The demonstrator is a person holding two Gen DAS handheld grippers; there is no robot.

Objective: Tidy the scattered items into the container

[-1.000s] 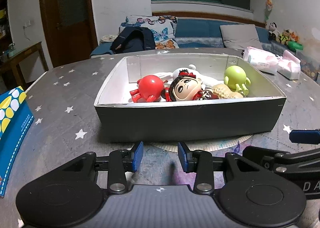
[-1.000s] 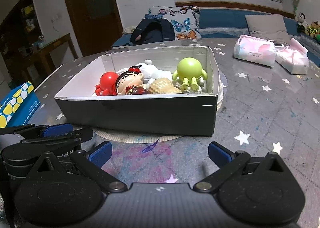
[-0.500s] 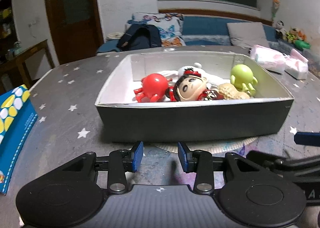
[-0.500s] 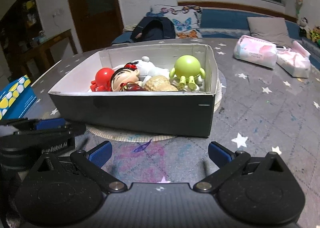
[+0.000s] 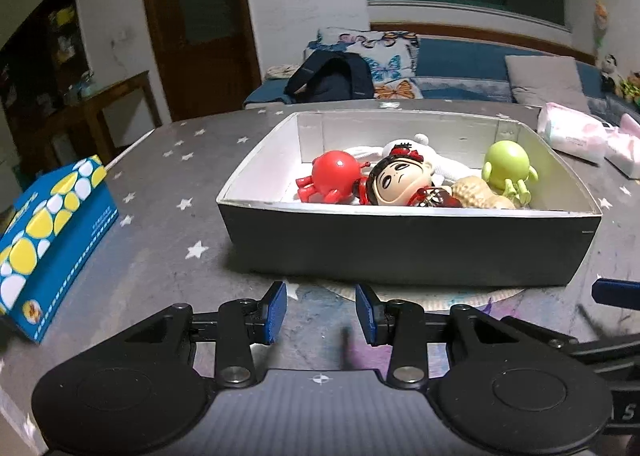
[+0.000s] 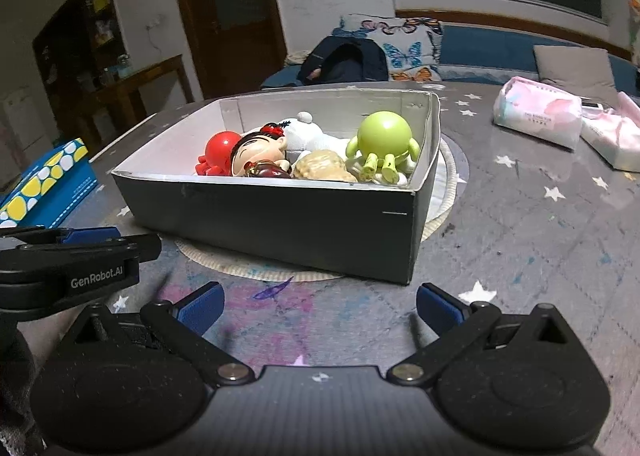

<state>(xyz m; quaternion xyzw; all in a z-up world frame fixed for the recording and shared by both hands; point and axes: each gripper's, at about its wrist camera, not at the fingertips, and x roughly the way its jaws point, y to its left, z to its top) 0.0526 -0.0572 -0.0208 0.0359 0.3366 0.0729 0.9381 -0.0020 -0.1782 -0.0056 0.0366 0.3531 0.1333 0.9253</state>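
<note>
The dark box (image 5: 400,244) with a white inside stands on the starry table and holds a red round toy (image 5: 334,179), a big-headed doll (image 5: 398,183), a white plush (image 5: 420,143), a peanut (image 5: 480,193) and a green figure (image 5: 506,165). My left gripper (image 5: 321,312) hovers just before the box's near wall, narrowly open and empty. In the right wrist view the same box (image 6: 280,223) sits ahead and to the left, with the green figure (image 6: 384,139) nearest its right wall. My right gripper (image 6: 318,306) is wide open and empty, near the box's front right corner.
A blue and yellow tissue box (image 5: 48,236) lies on the table at the left. Pink tissue packs (image 6: 536,115) lie at the far right. A round mat (image 6: 240,264) sticks out from under the box. A sofa with a dark backpack (image 5: 332,75) stands beyond the table.
Both views have risen slightly, and the left one has swung left, showing more of the tissue box. The jaws' openings and the toys are unchanged.
</note>
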